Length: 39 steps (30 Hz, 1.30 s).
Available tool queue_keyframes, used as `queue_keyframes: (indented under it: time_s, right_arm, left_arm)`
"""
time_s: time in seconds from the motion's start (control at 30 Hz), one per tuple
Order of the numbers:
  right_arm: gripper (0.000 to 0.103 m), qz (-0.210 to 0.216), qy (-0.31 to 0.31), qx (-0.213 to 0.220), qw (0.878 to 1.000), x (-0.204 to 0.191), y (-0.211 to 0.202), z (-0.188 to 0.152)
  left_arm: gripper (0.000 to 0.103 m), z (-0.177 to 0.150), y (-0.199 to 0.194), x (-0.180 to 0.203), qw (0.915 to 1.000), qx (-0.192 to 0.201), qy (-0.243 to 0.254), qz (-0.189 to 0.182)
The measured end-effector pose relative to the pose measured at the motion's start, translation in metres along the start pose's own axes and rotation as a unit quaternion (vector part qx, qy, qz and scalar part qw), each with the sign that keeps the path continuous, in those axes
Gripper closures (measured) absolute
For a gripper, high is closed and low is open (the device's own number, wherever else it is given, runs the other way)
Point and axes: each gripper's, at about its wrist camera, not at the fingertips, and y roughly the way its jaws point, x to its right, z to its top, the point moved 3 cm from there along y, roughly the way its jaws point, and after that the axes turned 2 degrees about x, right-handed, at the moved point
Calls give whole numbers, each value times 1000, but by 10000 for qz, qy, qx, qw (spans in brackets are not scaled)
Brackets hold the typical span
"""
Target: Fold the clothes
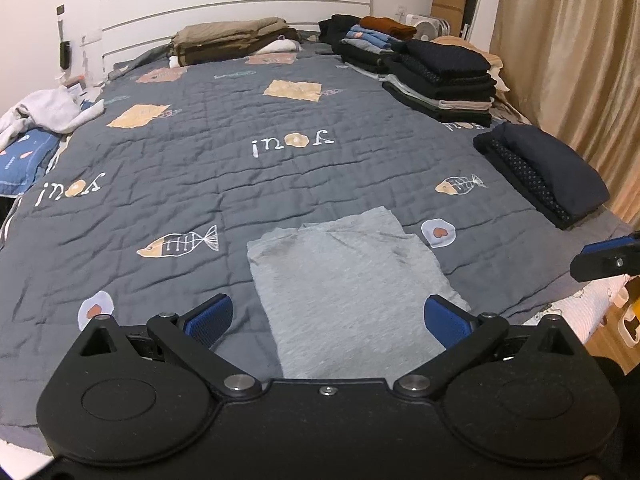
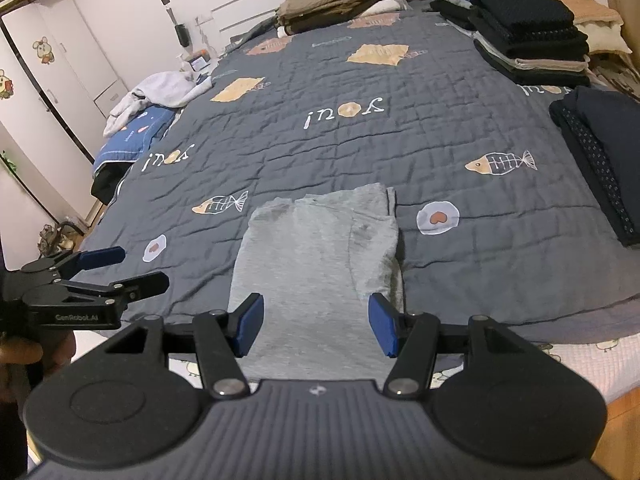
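Item: grey garment (image 1: 344, 280), lying flat on the bed (image 1: 240, 184) near its front edge, already doubled into a long narrow panel with sleeves or side flaps turned in over the body. Its long axis is running straight away from both cameras, toward the headboard; the near end is reaching the edge of the quilt.

Left hand-held gripper (image 1: 328, 320): jaws standing wide apart, holding nothing, hovering over the near end of the garment, which is lying directly ahead between the blue pads.

Right hand-held gripper (image 2: 316, 324): likewise spread wide and empty, also facing the near end head-on. Neither one is appearing clearly nearer; they are sitting side by side.

Whether this panel is waiting for a further fold across its length or is lying finished, ready for stacking, the pictures are not settling.

Nearby: folded dark pile (image 2: 600, 152) to the right, more stacks (image 1: 440, 80) toward the headboard.

View differences: the right wrist view is showing the raised overlapping flap on the garment's right side and the left hand-held gripper from the side; the left wrist view is showing only the tip of the other tool at its right margin.
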Motion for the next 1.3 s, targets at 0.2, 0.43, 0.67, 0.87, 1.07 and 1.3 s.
queue_keyframes:
  time_s: [0.2, 0.43, 0.67, 0.87, 1.07, 1.3]
  right_arm:
    - [46, 20, 24, -71, 10000, 12, 5, -2]
    - [46, 155, 25, -194, 9997, 26, 16, -4]
    - [46, 244, 84, -311, 9992, 41, 27, -4]
    - [46, 295, 223, -357, 9987, 55, 41, -4]
    - [46, 324, 388, -431, 9978, 62, 56, -7]
    - [46, 309, 421, -522, 9973, 58, 69, -13]
  left_arm:
    - [0, 0, 13, 10, 10000, -16, 60, -14]
    - [0, -5, 37, 14, 9998, -166, -101, -4]
    - [0, 7, 56, 10, 9991, -382, -163, -5]
    - [0, 15, 71, 11, 9980, -589, 237, 68]
    - [0, 13, 87, 2, 9971, -742, 185, 41]
    - [0, 14, 92, -9, 9977, -652, 93, -189]
